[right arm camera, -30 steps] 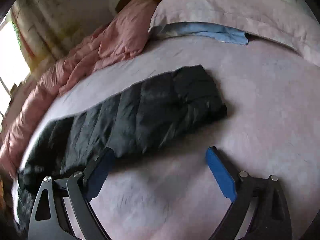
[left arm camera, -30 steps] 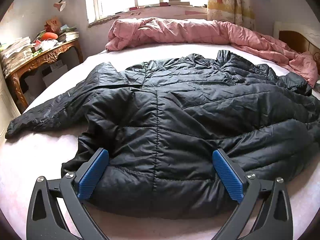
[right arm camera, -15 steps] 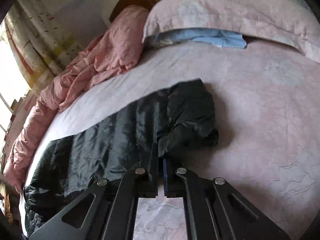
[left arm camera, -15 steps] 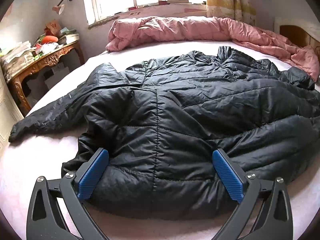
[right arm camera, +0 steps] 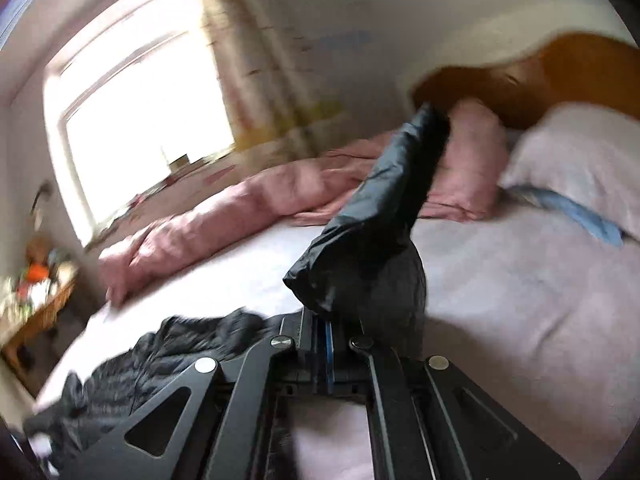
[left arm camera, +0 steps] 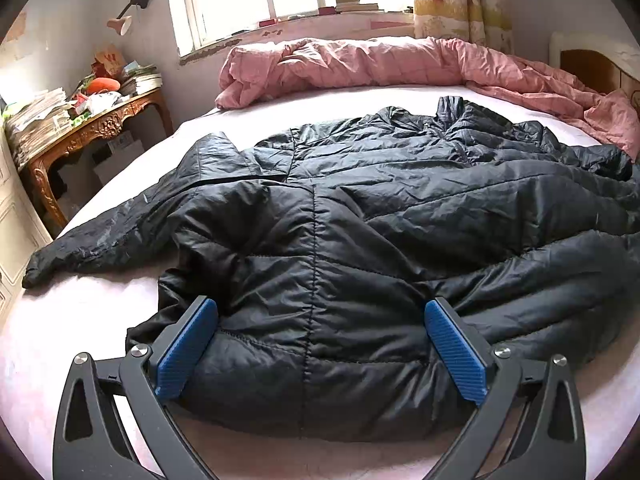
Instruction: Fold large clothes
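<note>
Pale pink bed sheet (left arm camera: 100, 320), bearing the whole work. On it lies a large black quilted puffer jacket (left arm camera: 360, 240), spread across the middle of the bed with its hem towards the left wrist camera; a rumpled pink duvet (left arm camera: 360, 64) is heaped along the far edge under the window.

Jacket: judged light, soft and bulky, with a slick nylon shell that will slide on itself and spring back from a crease. Hold is best taken at stitched edges, namely cuff, hem or quilting seam, where the filling is thin.

One black sleeve (left arm camera: 100, 240) lies flat, reaching out towards the carved wooden side table (left arm camera: 92, 128).

The other sleeve end (right arm camera: 372, 240) is raised clear of the sheet, pinched in the right gripper (right arm camera: 320, 344), whose jaws are clenched on the fabric.

Left gripper (left arm camera: 320, 344): released, jaws wide, straddling the hem without visibly clamping it.
</note>
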Demonstrator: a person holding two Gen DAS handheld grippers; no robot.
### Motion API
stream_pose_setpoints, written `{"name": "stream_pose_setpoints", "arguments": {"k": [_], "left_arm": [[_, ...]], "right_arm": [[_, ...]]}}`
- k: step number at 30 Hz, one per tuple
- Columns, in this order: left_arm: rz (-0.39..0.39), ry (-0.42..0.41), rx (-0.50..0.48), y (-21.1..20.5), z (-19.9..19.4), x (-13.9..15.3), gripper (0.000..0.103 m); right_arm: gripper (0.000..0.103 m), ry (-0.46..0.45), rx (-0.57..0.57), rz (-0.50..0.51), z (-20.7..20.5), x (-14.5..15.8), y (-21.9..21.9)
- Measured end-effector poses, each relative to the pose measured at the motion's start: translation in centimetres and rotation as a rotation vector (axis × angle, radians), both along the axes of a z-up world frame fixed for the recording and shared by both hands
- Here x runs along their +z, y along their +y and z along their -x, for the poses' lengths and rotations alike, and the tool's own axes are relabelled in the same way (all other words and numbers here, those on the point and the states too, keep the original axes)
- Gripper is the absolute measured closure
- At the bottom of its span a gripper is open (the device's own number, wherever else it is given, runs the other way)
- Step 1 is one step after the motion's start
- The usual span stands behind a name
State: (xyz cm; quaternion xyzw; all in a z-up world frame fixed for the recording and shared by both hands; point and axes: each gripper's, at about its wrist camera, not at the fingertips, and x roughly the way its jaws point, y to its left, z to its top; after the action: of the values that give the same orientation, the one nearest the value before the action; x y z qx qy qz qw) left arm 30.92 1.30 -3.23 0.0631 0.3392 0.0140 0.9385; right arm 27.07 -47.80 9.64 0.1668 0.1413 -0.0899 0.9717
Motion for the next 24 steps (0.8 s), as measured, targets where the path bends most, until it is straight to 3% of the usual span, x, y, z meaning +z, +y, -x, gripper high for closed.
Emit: {"name": "stream_pose_setpoints", "arguments": {"k": [5,11,15,18,24], "left_arm": [[0.047,0.007,0.007,0.7,-0.3,0.1,0.0],[0.088,0.012,0.008,1.3,-0.3,0.1,0.0],[0.14,-0.031,0.091,3.0,0.1,0.8,0.006],[0.243,-0.096,0.187,6.1,0.5,1.9,0.006],[0.317,-0.097,0.267,9.4,-0.6,2.2,0.008]], "right_arm": [[0.1,0.043,0.082,0.165,-3.3,1.7,9.5],[0.1,0.083,0.25,0.268,-8.2,1.6,22.5],[0.1,0.136,0.347,0.218,-11.8,-0.5,29.3],[0.1,0.177,0.387,0.174,-14.0,-2.2,32.3],[0.1,0.217,0.426,0.183,-16.2,-4.3,36.9]]}}
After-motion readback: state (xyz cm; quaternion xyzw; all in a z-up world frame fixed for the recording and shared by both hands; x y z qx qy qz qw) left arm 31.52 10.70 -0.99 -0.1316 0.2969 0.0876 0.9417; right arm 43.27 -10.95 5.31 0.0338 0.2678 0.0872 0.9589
